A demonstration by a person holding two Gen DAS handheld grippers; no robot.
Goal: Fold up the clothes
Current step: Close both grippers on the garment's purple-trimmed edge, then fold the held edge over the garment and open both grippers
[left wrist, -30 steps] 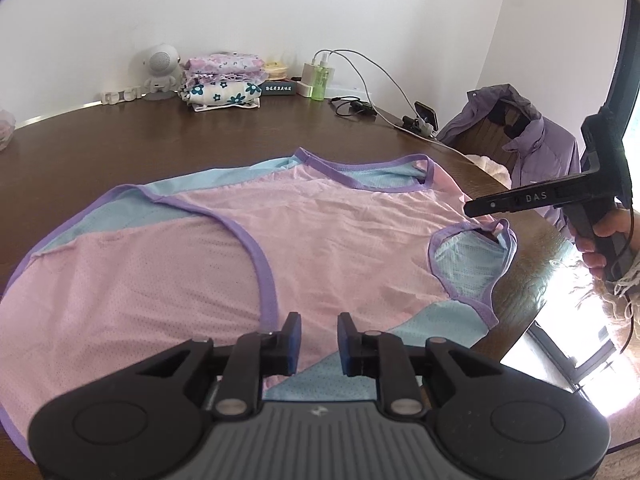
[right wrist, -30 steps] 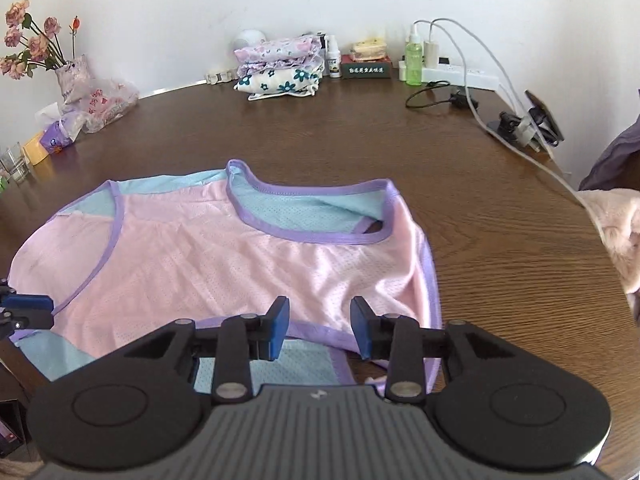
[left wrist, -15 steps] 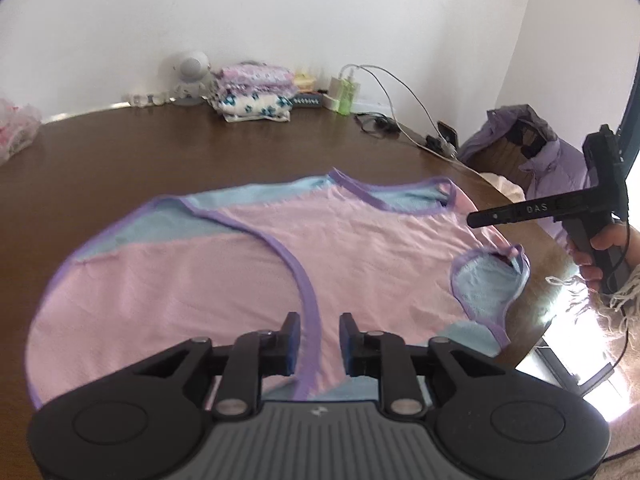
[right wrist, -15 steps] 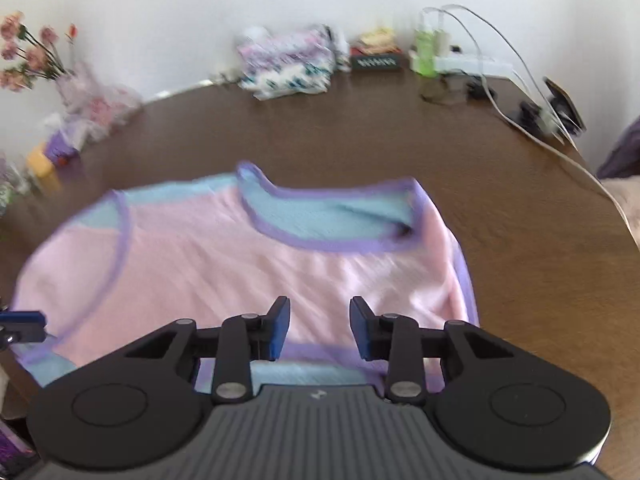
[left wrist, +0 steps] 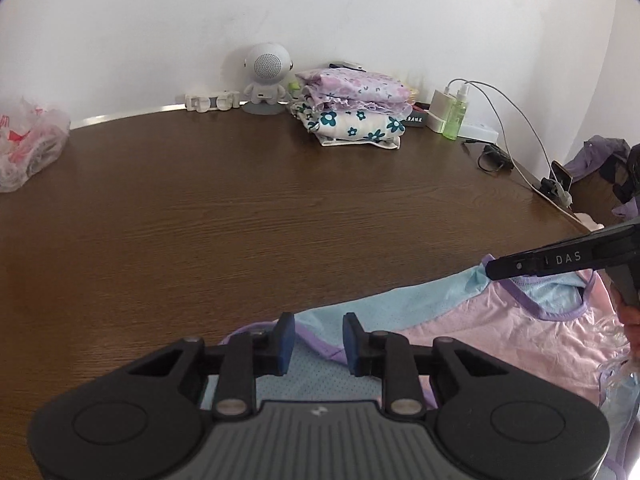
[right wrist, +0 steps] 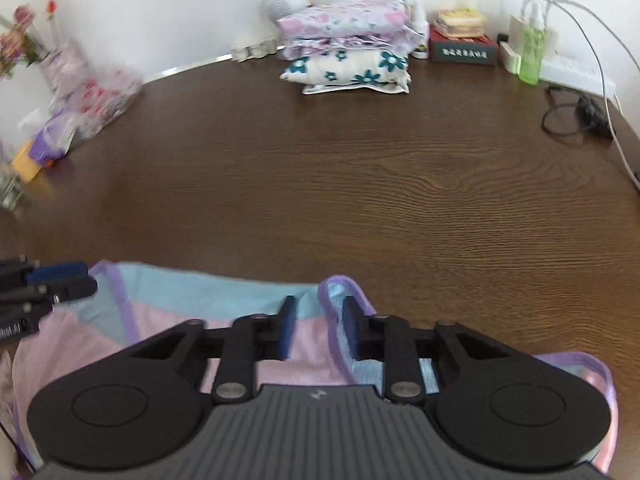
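Over at the far left of the dark wooden worktop (left wrist: 280, 208) sits a crinkled plastic bag (left wrist: 28, 148), with a vase of flowers (right wrist: 24, 44) showing beside it in the right wrist view. Nearer, the pink and blue garment (left wrist: 480, 336) with purple trim lies spread along the worktop's near edge. The left gripper (left wrist: 319, 338) hovers over its blue panel, fingers apart with nothing between them. Toward the back wall stand a small white robot figure (left wrist: 266, 76) and, just right of it, a stack of folded floral clothes (left wrist: 354, 114). The right gripper (right wrist: 318, 328) is likewise spread, straddling the purple neckline trim without pinching it. Further right stand a green bottle (right wrist: 531, 52) and a white charger with cables (left wrist: 440, 110).
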